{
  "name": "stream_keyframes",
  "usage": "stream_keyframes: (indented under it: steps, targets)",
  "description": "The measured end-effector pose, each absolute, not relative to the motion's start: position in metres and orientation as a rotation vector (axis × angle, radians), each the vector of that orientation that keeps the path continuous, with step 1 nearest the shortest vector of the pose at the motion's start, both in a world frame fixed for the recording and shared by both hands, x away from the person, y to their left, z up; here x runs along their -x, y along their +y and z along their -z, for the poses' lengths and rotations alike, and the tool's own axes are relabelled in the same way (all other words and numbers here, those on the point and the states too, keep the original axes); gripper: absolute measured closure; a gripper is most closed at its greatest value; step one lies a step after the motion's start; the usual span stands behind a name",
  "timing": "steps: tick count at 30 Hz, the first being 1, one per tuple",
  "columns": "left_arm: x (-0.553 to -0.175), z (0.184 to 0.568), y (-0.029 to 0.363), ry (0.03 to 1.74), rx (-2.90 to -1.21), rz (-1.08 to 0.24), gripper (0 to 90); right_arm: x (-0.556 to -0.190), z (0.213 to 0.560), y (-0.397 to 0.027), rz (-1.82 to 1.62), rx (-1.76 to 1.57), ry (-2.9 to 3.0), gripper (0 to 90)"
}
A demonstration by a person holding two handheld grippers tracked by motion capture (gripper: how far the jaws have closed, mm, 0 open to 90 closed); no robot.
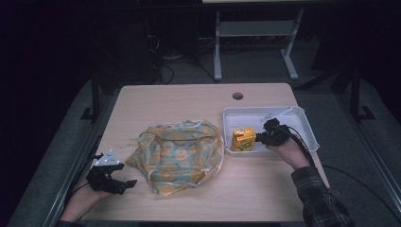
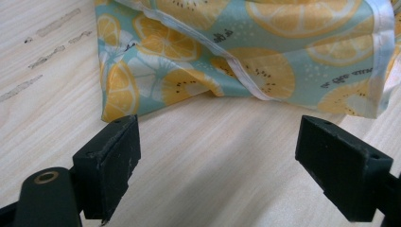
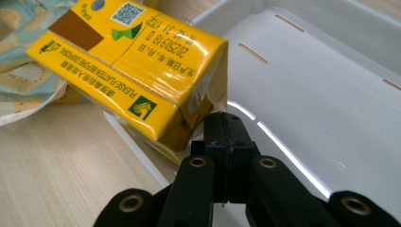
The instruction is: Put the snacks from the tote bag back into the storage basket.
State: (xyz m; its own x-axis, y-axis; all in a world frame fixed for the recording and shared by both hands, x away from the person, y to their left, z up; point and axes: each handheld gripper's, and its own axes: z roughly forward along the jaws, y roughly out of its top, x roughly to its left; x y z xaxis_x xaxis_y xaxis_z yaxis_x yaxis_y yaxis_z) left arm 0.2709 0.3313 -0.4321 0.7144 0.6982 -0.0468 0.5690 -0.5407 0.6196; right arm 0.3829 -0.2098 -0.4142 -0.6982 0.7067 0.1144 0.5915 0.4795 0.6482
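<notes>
- A dark room is surrounding a pale wooden table, with the grey legs of another desk standing on the floor beyond its far edge and a small round hole sitting near the table's far right corner.
- A crumpled teal cloth printed with orange citrus slices is lying in the middle of the table, bunched into a loose mound with a white hem showing along its folds.
- A shallow white plastic tray with slotted walls is sitting just right of the cloth, on the right side of the table.
- A yellow drink carton with green marks and printed text is resting in the tray's near left corner, tilted up against the tray's left wall, close to the cloth's right edge.
- The right gripper is reaching into the tray from the near right, held by a hand in a plaid sleeve; in the right gripper view its two black jaws are pressing flat together with nothing between them, and their tip is touching the crumpled lower corner of the carton.
- The left gripper is resting at the near left corner of the table, pointing toward the cloth; in the left gripper view its jaws are standing wide apart over bare wood, holding nothing.
- The cloth's near left edge is lying just beyond those open jaws, not touching them.
</notes>
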Motion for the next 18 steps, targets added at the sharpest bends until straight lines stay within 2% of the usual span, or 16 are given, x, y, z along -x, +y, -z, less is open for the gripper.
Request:
stream_keyframes:
  steps: [18]
  targets:
    - [-0.271,0.431,0.333,0.966,-2.296,-0.278,14.4,-0.371,0.413,-0.205,-1.008,-1.087,2.596,89.8]
